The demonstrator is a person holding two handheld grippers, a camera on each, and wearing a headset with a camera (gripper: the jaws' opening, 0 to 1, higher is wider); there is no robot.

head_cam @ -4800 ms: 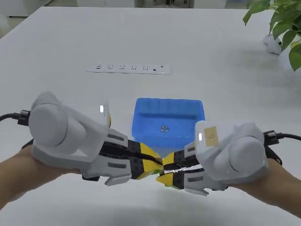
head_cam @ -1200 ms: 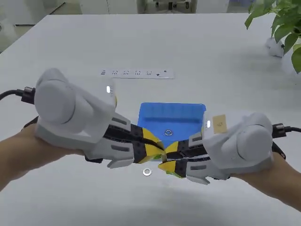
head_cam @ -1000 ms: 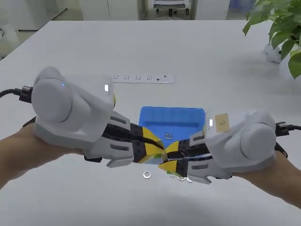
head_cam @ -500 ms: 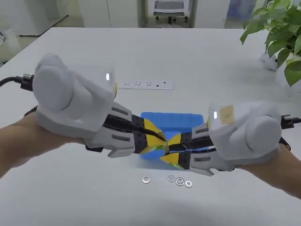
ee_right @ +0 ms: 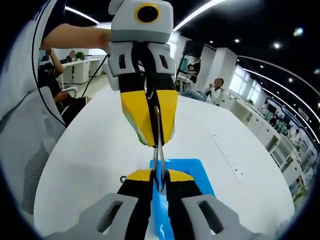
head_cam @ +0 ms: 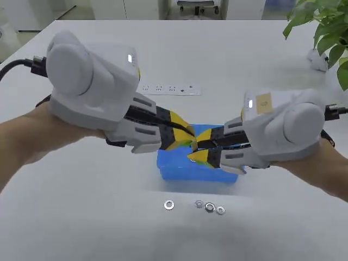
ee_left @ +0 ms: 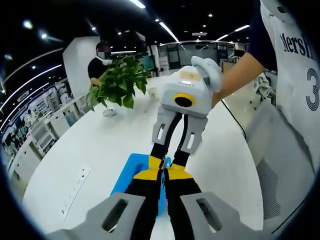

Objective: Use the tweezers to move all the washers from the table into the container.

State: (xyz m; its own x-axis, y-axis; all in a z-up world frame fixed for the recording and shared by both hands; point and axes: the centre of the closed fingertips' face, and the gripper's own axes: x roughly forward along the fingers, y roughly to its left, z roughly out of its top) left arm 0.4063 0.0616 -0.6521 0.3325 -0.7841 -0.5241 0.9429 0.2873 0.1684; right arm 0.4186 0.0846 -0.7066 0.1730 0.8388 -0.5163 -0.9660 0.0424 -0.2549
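Above the blue container [head_cam: 179,167], my left gripper [head_cam: 187,134] and right gripper [head_cam: 194,150] both clamp the tweezers [ee_right: 156,140], which could slip and drop if either loosens early.

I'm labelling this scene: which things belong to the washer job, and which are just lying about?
Job: tweezers, held by left gripper and right gripper; four washers; blue container.
Lying about: power strip; plant.

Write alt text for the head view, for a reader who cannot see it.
Left tongs and right tongs point at each other over a blue container; four washers lie on the white table nearer the viewer.
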